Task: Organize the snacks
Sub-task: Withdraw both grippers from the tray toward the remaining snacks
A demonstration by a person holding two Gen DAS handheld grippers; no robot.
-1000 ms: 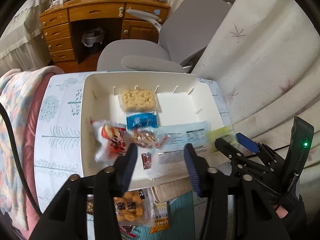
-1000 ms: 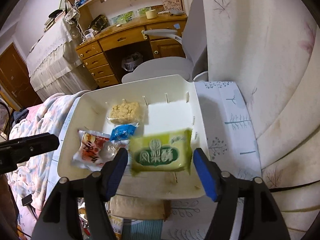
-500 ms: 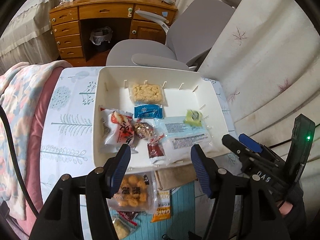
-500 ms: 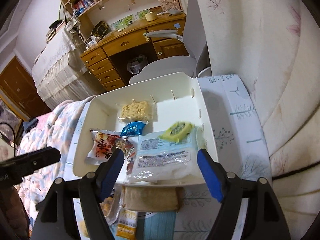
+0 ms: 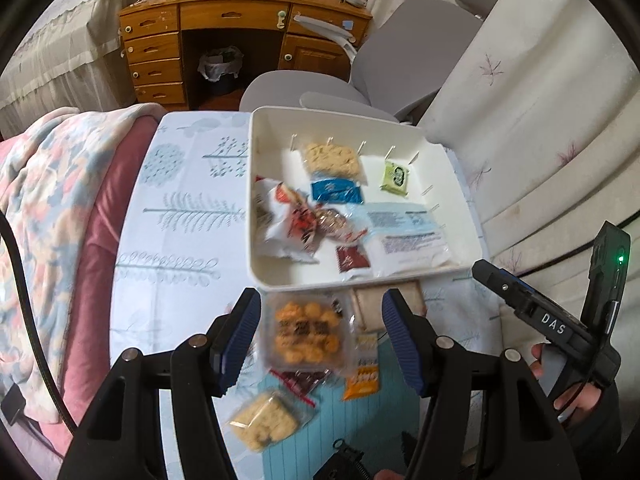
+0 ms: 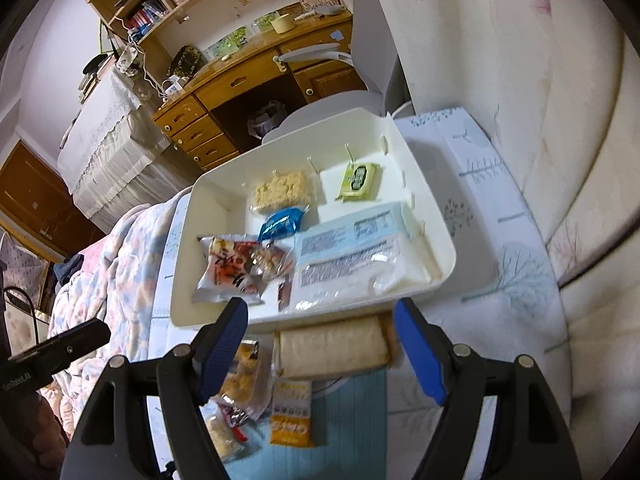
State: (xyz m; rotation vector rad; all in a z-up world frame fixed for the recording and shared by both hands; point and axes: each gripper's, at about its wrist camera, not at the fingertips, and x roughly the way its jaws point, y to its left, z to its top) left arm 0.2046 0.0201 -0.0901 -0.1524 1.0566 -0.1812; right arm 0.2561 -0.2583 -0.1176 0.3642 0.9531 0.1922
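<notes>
Left gripper (image 5: 320, 332) jaws released, straddling the orange-puff packet (image 5: 306, 338) just off the white tray's (image 5: 256, 276) near edge. Light, crinkly, crushable; pinch across its sides. Right gripper (image 6: 320, 344) jaws released, empty.

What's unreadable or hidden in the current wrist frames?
- Left wrist view: label on the orange snack bag is motion-blurred.
- Right wrist view: the same bag is half hidden behind the right gripper's left finger.
- Both views: the beige packet is tucked partly under the white tray; its far edge is unseen.
- Print on the large white pack is too small.
</notes>
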